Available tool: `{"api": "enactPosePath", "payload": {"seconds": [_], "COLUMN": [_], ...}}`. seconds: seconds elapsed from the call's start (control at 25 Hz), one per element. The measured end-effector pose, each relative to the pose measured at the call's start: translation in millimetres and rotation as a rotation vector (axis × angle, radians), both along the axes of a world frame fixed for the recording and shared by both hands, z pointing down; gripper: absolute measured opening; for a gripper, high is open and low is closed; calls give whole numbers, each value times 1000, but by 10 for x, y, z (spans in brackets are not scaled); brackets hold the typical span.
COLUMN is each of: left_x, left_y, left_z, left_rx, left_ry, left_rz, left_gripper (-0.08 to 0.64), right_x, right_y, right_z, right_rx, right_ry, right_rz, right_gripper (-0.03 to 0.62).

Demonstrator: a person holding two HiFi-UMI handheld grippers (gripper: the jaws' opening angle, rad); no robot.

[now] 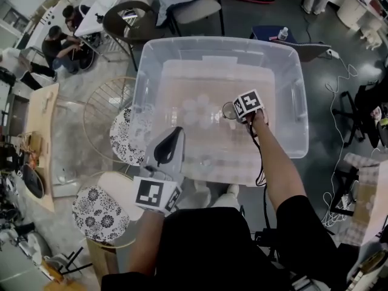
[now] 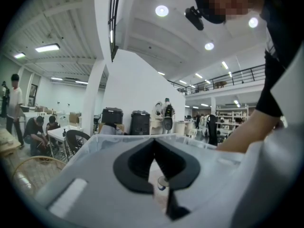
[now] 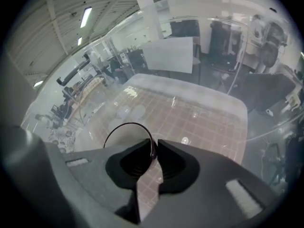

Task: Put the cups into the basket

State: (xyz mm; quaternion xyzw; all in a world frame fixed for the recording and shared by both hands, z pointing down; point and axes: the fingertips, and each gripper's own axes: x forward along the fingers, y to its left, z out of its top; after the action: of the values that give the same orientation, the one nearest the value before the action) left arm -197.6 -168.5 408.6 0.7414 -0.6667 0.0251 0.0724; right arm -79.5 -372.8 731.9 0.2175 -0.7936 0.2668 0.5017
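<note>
I'm pinching 1 clear cup [image 3: 124, 133] by its rim w/ the R tool [image 3: 155, 148], over the basket [image 1: 291, 59] interior. The L tool [image 2: 154, 148] is hanging closed & empty at the basket's near wall. Other cups [image 1: 194, 109] inside are too blurry to count.

Head view: high, looking steeply down over the bin [image 1: 218, 41]. Left gripper view: low at the bin's [image 2: 199, 144] near rim, facing level across it. Right gripper view: inside the bin [image 3: 213, 122], close above its floor. All share the bin.
</note>
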Motion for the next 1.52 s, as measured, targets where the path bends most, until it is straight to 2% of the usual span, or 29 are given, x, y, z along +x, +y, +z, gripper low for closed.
{"api": "enactPosePath", "payload": {"seconds": [0.44,0.8,0.92,1.2,1.28,1.52], "left_x": [-62,-50,-50,-23,-12,73], "left_y": [54,66,78,94,89,92], "left_z": [124,147,134,64,33,-52], "left_rx": [-27,-29,-26,-9,-1,27], "left_ry": [-7,-14,-16,-13,-9,10], "left_rz": [3,6,9,16,19,40], "left_gripper": [5,5,5,4,4,4], "right_x": [21,126,144,208,210,117], "right_y": [123,93,56,13,-26,-154], "right_z": [269,335,303,113,-20,-664], "right_rx": [-25,-57,-47,8,47,179], "right_ry": [37,64,62,73,53,-108], "right_rz": [-85,-44,-30,-41,-35,33], "right_gripper": [61,78,124,132,108,5]}}
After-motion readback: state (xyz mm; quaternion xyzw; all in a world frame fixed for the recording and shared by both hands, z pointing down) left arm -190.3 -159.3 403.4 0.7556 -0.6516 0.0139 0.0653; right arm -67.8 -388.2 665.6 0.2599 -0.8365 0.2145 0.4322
